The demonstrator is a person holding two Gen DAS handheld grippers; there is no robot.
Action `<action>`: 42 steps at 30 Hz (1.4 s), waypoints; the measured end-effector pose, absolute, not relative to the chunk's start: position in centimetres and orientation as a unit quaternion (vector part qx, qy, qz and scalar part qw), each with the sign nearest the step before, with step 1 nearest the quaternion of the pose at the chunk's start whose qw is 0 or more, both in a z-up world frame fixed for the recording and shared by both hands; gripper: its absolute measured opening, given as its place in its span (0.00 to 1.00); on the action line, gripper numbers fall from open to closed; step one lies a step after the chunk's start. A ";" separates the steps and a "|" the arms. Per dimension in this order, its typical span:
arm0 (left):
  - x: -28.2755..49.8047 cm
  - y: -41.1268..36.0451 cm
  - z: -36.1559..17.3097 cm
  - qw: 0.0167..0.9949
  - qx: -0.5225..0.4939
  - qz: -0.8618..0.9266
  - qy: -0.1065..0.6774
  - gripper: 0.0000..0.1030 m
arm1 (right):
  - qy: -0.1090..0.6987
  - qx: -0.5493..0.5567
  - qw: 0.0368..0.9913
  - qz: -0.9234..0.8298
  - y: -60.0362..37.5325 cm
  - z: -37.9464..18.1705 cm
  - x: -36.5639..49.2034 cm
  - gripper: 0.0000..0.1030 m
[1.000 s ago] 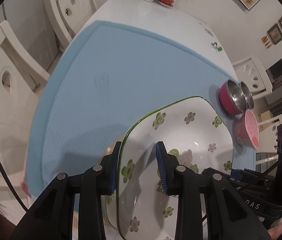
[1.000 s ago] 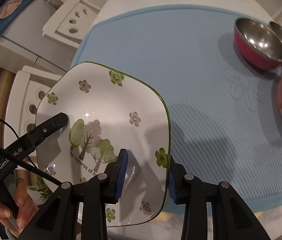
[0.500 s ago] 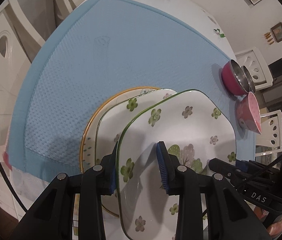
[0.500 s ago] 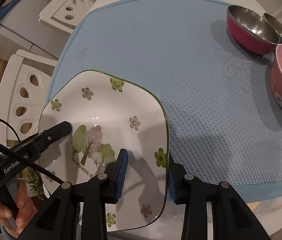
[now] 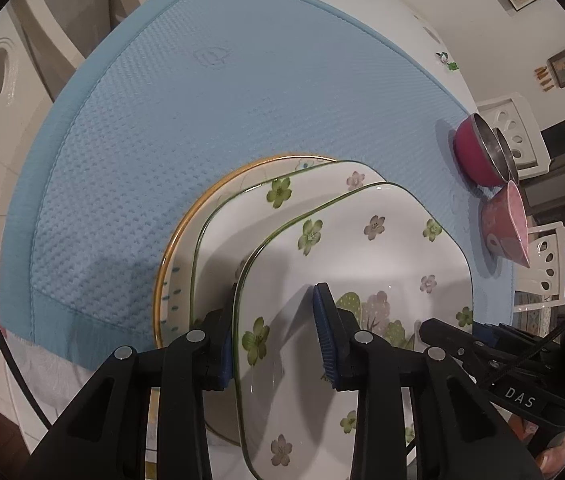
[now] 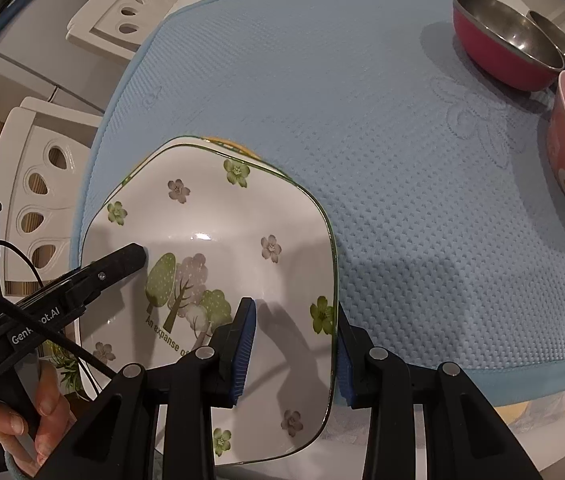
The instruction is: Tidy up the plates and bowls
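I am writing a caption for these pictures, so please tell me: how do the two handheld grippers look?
Both are black plastic. The left gripper and the right gripper each have two angular fingers with ribbed blue pads and silver screw heads. Thin black cables hang beside them. White lettering shows on their sides: "DAS" on one, partly hidden text on the other.

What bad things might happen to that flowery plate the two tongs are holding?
1. The flowery plate is pinched only at its rim by the left tongs and right tongs, so it might slip.
2. It hangs off-centre above the matching plate and the yellow-rimmed plate; set down like this, it may sit crooked or clink hard.
3. The stack sits near the blue mat's front edge, so a nudge might tip it off.
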State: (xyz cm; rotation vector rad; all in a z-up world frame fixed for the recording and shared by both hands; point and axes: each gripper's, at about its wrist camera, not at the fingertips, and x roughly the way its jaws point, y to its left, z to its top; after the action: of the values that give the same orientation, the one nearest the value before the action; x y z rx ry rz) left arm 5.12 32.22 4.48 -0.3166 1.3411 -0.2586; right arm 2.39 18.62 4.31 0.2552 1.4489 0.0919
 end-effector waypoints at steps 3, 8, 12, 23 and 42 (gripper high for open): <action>5.3 32.3 4.4 0.760 -0.148 -0.121 0.621 0.28 | 0.662 0.122 0.738 0.041 18.3 4.2 2.6 0.34; 5.4 32.5 4.3 0.755 -0.154 -0.123 0.625 0.29 | 0.663 0.127 0.736 0.044 18.0 4.1 2.7 0.34; 5.6 32.9 4.3 0.752 -0.159 -0.126 0.627 0.29 | 0.665 0.130 0.734 0.049 17.8 4.0 2.7 0.34; 6.3 34.1 5.2 0.753 -0.165 -0.134 0.623 0.33 | 0.662 0.128 0.737 0.056 17.9 4.4 2.8 0.34; 6.5 34.3 5.8 0.745 -0.157 -0.136 0.634 0.33 | 0.667 0.136 0.730 0.061 18.0 4.1 2.7 0.34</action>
State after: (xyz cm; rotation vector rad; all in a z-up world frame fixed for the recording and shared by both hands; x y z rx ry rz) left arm 6.47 34.27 5.82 -0.3431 1.3882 -0.2982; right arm 2.68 17.99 4.13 0.3005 1.4678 0.1343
